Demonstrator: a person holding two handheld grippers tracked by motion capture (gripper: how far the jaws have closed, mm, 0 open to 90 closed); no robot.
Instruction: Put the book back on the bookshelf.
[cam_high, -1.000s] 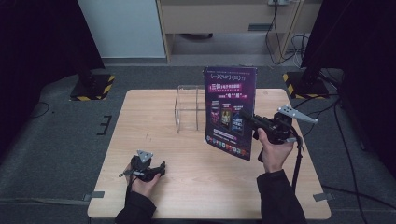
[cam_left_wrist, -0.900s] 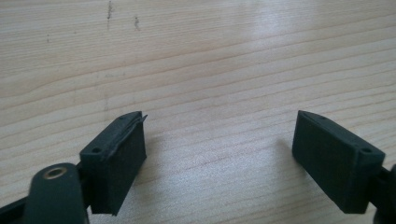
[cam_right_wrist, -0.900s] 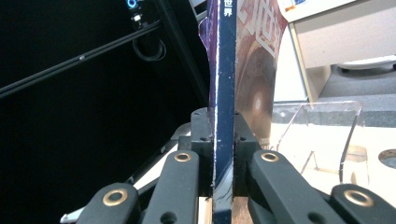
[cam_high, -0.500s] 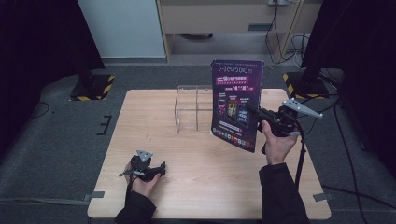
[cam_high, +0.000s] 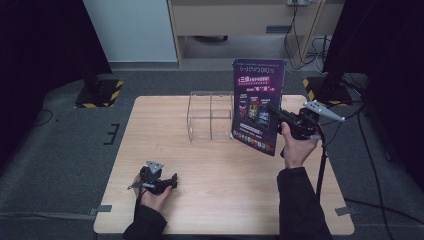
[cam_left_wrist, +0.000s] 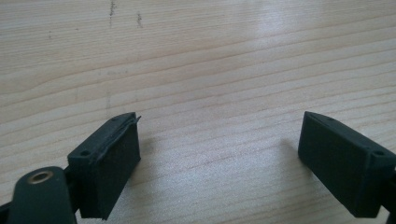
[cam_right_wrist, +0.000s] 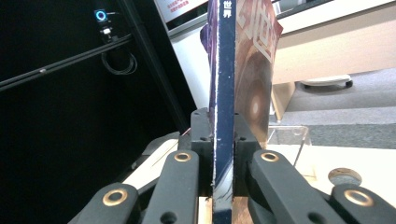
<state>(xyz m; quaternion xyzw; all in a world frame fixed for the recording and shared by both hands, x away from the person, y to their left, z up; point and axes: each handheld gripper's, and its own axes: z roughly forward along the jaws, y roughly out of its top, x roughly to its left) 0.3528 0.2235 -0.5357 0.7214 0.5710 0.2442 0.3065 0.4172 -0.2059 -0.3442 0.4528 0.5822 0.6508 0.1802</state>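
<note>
At the near left of the wooden counter (cam_high: 200, 165), the left tool (cam_high: 170, 181) lies low over the boards in a person's left hand (cam_high: 152, 197). Its jaws have just been opening and now stand spread wide; in the left gripper view the left tool (cam_left_wrist: 219, 154) has bare wood grain between its two black pads (cam_left_wrist: 112, 163) and nothing between them.

Toward the middle, near the far edge of the counter, stands a clear acrylic rack (cam_high: 210, 115) with upright dividers, its slots empty as far as can be seen.

Just right of the rack, a purple magazine (cam_high: 257, 107) is held upright and slightly tilted above the counter, its lower corner hanging near the surface; whether it touches the counter cannot be told. Its cover faces the high camera and overlaps the rack's right end in that view.

At the right, the right tool (cam_high: 274, 112), gripped in the person's right hand (cam_high: 295, 147), pinches the magazine by its right edge. In the right gripper view the right tool (cam_right_wrist: 220, 154) is pressed together on the magazine (cam_right_wrist: 224, 70), whose dark spine rises straight up between the jaws, the corner of the acrylic rack (cam_right_wrist: 289, 137) showing behind it.
</note>
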